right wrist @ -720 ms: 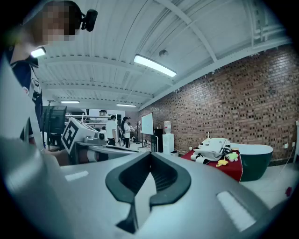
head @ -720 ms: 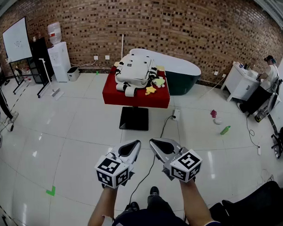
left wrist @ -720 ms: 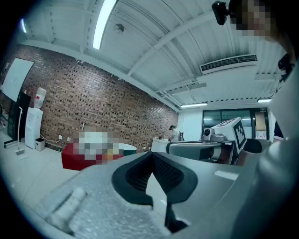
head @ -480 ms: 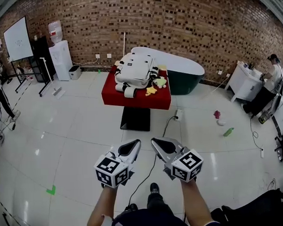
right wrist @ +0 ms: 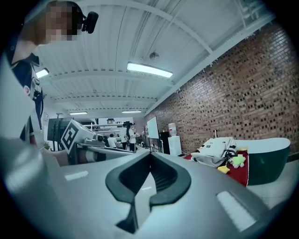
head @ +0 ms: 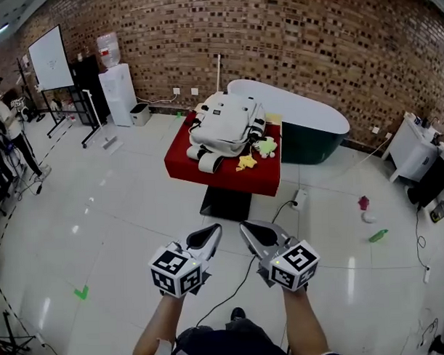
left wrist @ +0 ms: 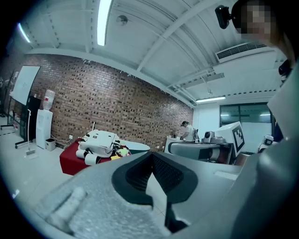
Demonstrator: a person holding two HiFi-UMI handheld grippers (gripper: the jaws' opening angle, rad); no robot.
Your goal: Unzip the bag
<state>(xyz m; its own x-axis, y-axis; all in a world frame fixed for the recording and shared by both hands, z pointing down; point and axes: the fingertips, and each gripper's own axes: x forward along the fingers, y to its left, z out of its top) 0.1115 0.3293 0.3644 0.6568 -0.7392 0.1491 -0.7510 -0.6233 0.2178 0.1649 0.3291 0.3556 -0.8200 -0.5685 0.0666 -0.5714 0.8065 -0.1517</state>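
We're holding both up in front of us: left gripper [head: 214,230] and right gripper [head: 245,228], each with its jaws pressed together and nothing in them. The white bag [head: 224,122] lies on the red worktop [head: 184,161] across the floor, well apart from us, with a yellow toy [head: 245,162] just beside it.

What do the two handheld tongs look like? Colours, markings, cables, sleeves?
They look alike. The left tongs and right tongs have light grey bodies tapering to pointed jaws with black ribbed pads. The left cube and right cube are white with black square markers. No cables show on them. Forearms are unsleeved; the clothing is dark.
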